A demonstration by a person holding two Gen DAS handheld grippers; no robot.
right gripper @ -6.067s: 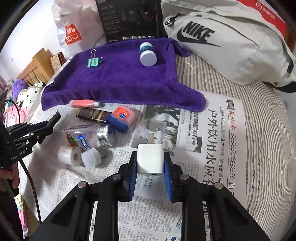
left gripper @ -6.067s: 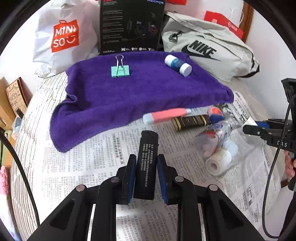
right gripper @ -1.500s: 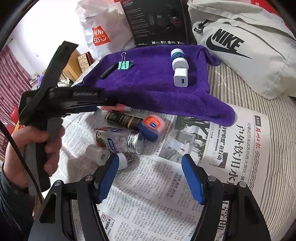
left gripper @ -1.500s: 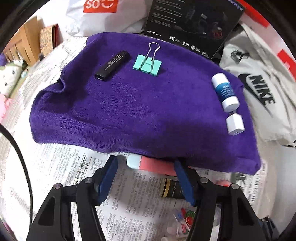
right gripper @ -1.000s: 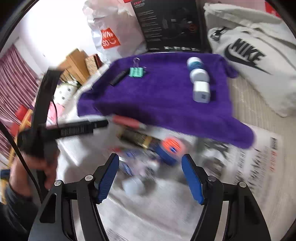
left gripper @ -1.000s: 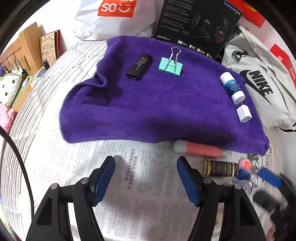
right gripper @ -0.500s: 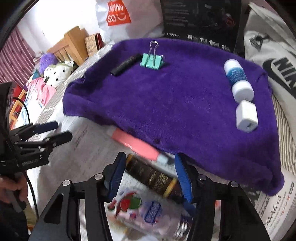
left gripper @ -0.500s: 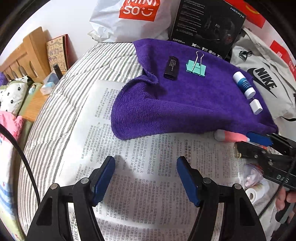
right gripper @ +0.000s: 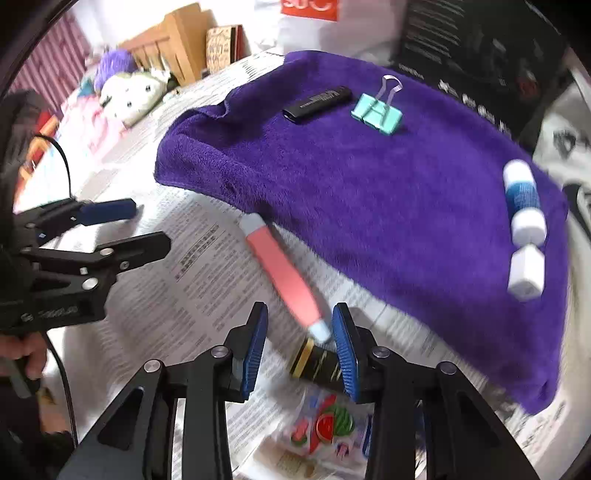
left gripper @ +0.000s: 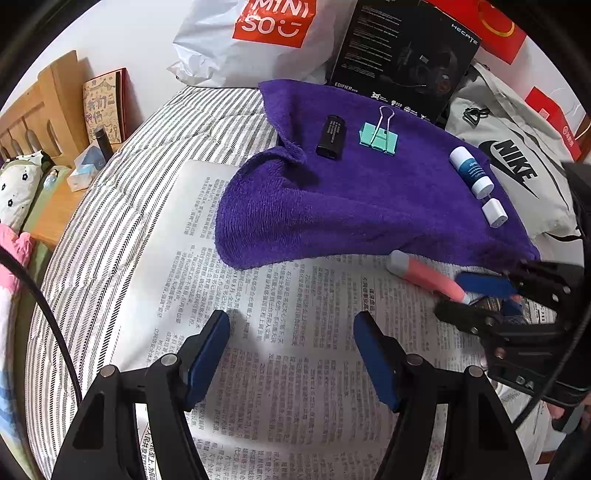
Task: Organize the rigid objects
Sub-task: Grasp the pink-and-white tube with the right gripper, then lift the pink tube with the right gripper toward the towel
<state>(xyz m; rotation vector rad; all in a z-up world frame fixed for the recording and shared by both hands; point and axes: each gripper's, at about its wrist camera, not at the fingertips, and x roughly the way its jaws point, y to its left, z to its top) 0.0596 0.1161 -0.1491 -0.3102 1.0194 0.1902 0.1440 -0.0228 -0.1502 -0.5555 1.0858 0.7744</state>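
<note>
A purple towel (left gripper: 354,206) lies on the newspaper; on it are a black stick (left gripper: 331,136), a teal binder clip (left gripper: 378,137), a blue-and-white bottle (left gripper: 471,171) and a white charger (left gripper: 494,212). A pink pen (right gripper: 282,275) lies on the newspaper at the towel's front edge. My right gripper (right gripper: 300,334) is open, its jaws on either side of the pen's pale tip, with a dark gold-banded tube (right gripper: 314,363) just below. My left gripper (left gripper: 291,350) is open and empty over bare newspaper. The right gripper also shows in the left wrist view (left gripper: 469,299).
A clear packet with fruit pictures (right gripper: 325,428) lies near the right gripper. Behind the towel stand a white Miniso bag (left gripper: 266,33), a black box (left gripper: 402,55) and a grey Nike bag (left gripper: 513,166). A wooden headboard and bedside things (left gripper: 55,122) are at the left.
My right gripper has moved forward and down so the pink pen's tip now sits between its open jaws. My left gripper has drawn back a little over the newspaper.
</note>
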